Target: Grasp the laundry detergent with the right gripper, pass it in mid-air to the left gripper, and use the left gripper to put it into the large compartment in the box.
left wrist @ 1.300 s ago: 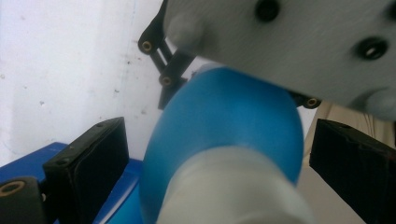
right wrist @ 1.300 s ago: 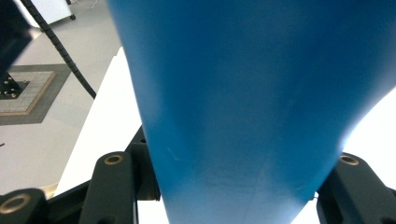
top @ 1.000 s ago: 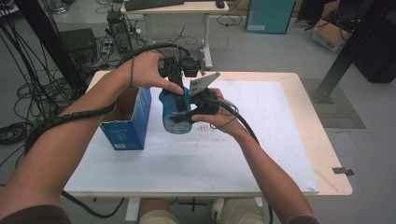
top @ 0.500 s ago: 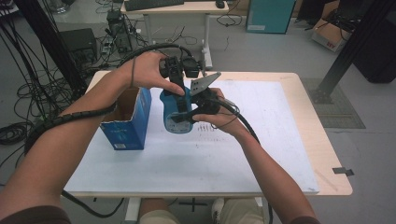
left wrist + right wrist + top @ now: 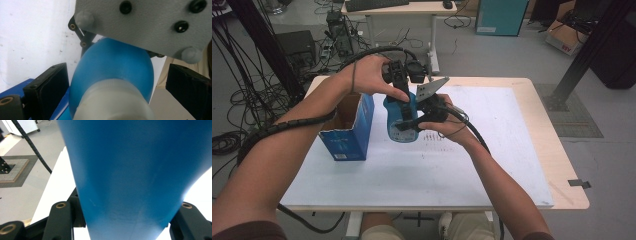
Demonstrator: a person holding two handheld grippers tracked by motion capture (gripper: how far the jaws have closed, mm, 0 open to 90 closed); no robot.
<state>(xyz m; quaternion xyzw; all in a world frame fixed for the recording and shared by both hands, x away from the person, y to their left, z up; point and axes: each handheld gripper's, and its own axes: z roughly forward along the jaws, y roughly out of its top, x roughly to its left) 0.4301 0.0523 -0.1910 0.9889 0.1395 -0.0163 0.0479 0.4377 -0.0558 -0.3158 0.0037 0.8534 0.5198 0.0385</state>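
one blue bottle (image 5: 399,117) mid-table, right gripper (image 5: 412,122) clamped

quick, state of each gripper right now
left gripper: open, jaws either side of the blue bottle, pads not touching it
right gripper: shut on the blue bottle

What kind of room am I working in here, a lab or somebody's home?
Most likely a lab or test workshop. Bundles of black cables lie on the grey floor, a desk with a keyboard stands behind the table, and cardboard boxes sit by a black metal frame.
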